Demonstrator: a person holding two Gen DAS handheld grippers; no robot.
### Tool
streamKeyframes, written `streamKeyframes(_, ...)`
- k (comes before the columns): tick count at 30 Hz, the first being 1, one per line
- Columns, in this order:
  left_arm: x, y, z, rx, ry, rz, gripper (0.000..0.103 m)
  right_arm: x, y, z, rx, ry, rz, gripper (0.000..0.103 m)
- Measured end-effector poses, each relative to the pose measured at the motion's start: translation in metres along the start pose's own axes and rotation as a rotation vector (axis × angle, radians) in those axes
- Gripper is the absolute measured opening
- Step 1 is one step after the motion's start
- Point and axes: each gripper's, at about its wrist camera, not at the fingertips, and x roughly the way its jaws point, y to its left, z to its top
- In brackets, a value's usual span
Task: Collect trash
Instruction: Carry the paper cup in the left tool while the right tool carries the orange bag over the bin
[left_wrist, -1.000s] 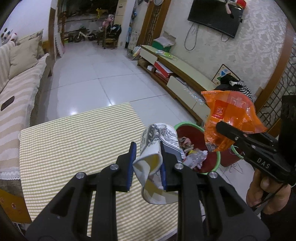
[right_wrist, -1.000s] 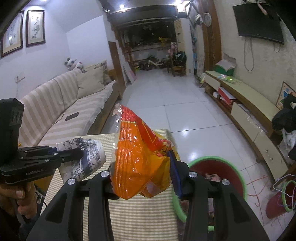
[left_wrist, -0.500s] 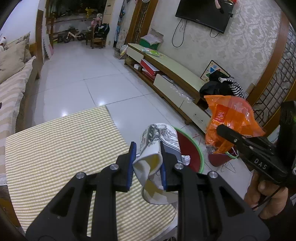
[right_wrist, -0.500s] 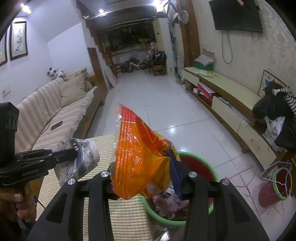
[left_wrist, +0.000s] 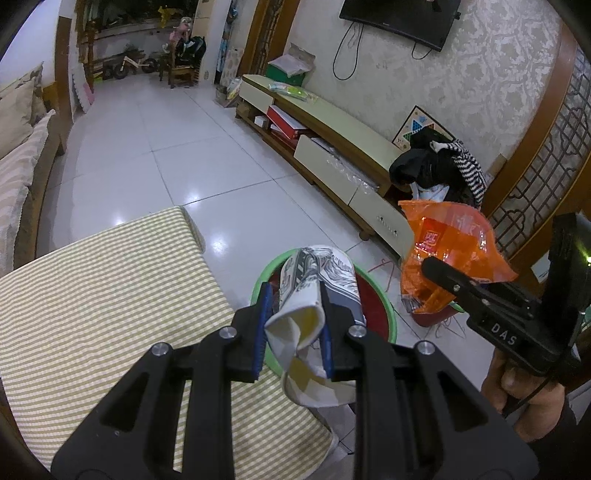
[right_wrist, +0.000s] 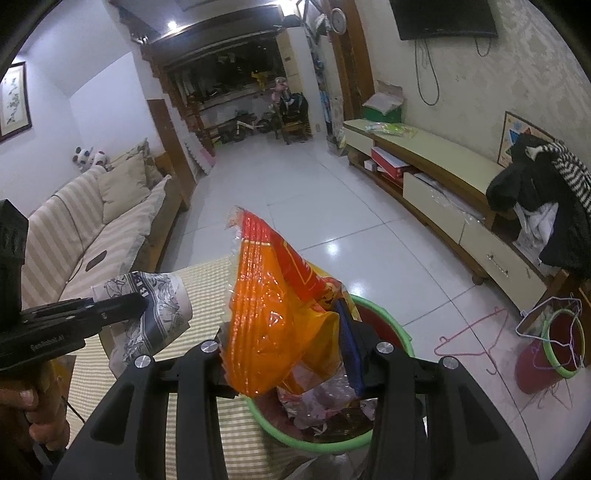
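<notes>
Trash is held in both tools above a bin. In the left wrist view, a crumpled printed paper cup (left_wrist: 317, 291) sits at lower centre, pinched between the narrowed jaws of the left gripper (left_wrist: 293, 325). An orange plastic wrapper (right_wrist: 280, 317) fills the centre of the right wrist view, clamped by the right gripper (right_wrist: 291, 350). Just beyond both, the green-rimmed red bin (right_wrist: 384, 321) is seen, already holding scraps, beside the edge of a striped tablecloth (left_wrist: 110, 306). A smaller red bin (right_wrist: 554, 350) stands at lower right. If either piece were let go off-centre, the light wrapper could drift or catch the rim and land on the floor tiles.
</notes>
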Motion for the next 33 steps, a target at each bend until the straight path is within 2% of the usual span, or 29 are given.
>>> streamKeyframes(12,0.046,-0.021,0.006,0.026,0.062,-0.038,0.022,0.028,-0.043,-0.007,0.061,0.045,-0.038,0.040)
streamKeyframes(33,0.102,-0.039,0.007,0.047,0.138,-0.006,0.023,0.081,-0.064,-0.019,0.076,0.121,-0.036,0.040)
